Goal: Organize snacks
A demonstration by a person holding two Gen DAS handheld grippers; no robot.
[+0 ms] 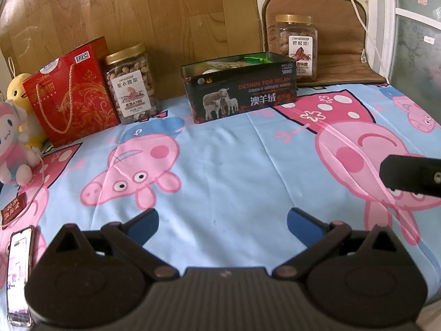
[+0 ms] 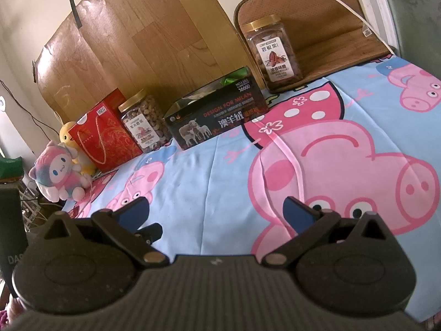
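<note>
Black tin (image 1: 239, 91) contents mostly hidden; phone (image 1: 18, 275) cut off.

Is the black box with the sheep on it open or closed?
Open. The black box has no lid on top, and you can see green packets and other things poking up inside it.

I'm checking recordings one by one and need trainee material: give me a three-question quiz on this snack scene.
1. True or false: the left tool grips a jar.
2. Which stands on the brown mat? A) cashew jar B) pecan jar C) red gift box
3. Fill in: the black box has no ____, so its contents show.

Key: 1 false, both it and the right tool are open and empty; 2 B; 3 lid.
</note>
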